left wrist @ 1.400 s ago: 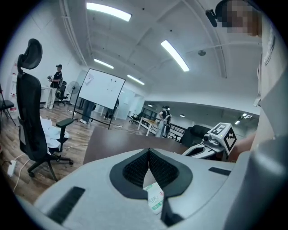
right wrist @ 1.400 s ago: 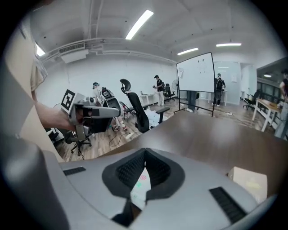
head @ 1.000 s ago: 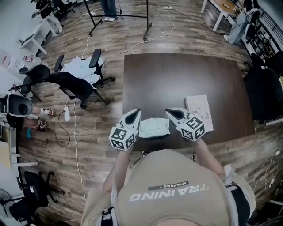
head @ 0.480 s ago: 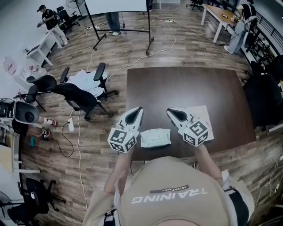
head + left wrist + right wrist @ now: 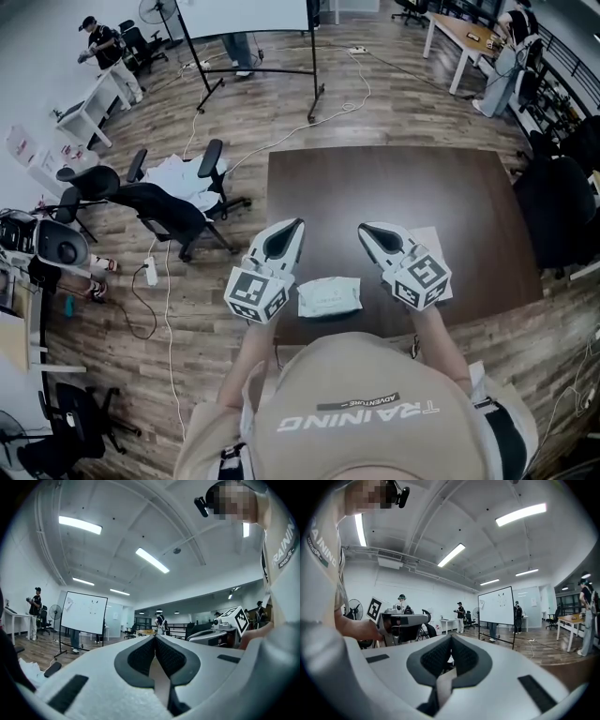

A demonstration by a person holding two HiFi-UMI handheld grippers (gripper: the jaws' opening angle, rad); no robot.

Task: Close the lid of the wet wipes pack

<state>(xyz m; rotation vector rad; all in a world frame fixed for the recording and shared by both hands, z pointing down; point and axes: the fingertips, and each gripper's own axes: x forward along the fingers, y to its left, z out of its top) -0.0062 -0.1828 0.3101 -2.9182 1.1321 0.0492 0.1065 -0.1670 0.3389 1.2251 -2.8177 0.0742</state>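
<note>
Jaws: left gripper (image 5: 154, 637) and right gripper (image 5: 451, 637) clenched, empty | wipes pack (image 5: 329, 297) lay between them, long axis left-right | booklet (image 5: 434, 240) partly behind right gripper, on table (image 5: 394, 178)

The pale green wet wipes pack (image 5: 329, 296) lies flat at the table's (image 5: 394, 187) near edge.

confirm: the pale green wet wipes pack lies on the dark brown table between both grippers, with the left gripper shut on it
No: the left gripper view shows the left gripper shut on nothing. The pale green wet wipes pack lies on the dark brown table between both grippers.
</note>
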